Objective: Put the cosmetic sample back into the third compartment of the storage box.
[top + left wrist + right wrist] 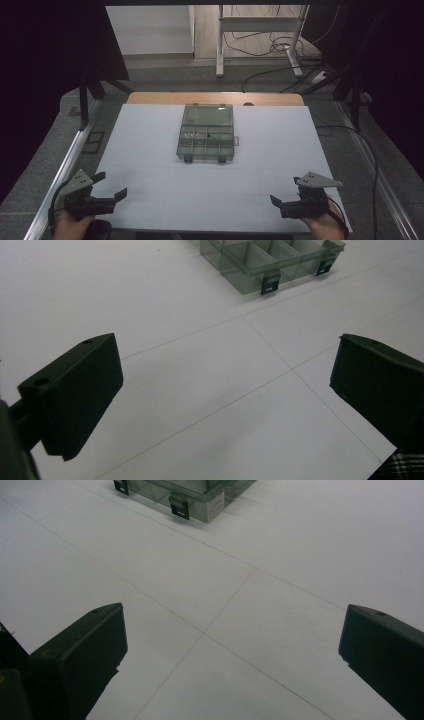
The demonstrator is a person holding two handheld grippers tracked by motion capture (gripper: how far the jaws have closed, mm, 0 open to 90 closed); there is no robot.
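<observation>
The left gripper (pixel 111 186) has its fingers (pixel 75 395) spread wide apart, holding nothing, low over the white worktop (pixel 150 150). The right gripper (pixel 285 190) is likewise spread and empty. Well beyond both, mid-worktop, sits the clear compartment box (pixel 206 132), lid raised.

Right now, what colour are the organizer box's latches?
Black latches, on the smoky-grey organizer box; left gripper view.

Dim overall, brightest on the white table (pixel 150 150); black, underexposed at both side edges of the high view. Soft, faint shadows under the compartment box (pixel 206 134). Near jaws slightly blurred, grainy.
</observation>
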